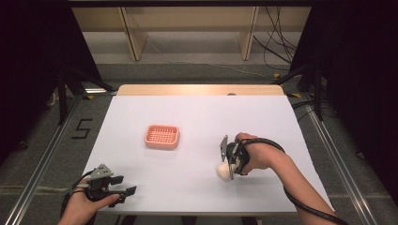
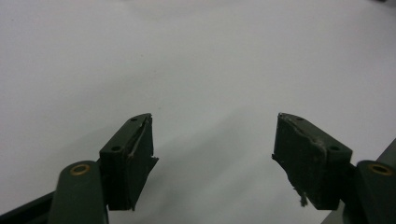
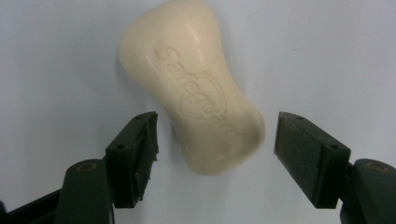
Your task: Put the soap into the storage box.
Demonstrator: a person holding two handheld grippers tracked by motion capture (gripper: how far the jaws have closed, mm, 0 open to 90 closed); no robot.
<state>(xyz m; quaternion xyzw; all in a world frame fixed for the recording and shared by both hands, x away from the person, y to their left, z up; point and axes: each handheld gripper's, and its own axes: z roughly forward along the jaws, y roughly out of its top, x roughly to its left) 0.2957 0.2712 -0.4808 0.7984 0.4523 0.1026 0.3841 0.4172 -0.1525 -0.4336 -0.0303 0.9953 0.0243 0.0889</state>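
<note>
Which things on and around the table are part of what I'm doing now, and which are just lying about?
In the job:
- bar of soap, lying on the table between the open jaws of the right gripper, not gripped
- pink basket, likely where the soap goes

Lying about:
- left gripper, open and idle
- cables on the floor
- wooden frame behind the table

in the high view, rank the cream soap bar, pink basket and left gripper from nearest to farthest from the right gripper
1. Cream-coloured waisted soap bar: right at the right gripper, between its open jaws.
2. Pink slotted plastic basket: to its left, farther up the table.
3. Left gripper: at the near left edge, farthest.
</note>
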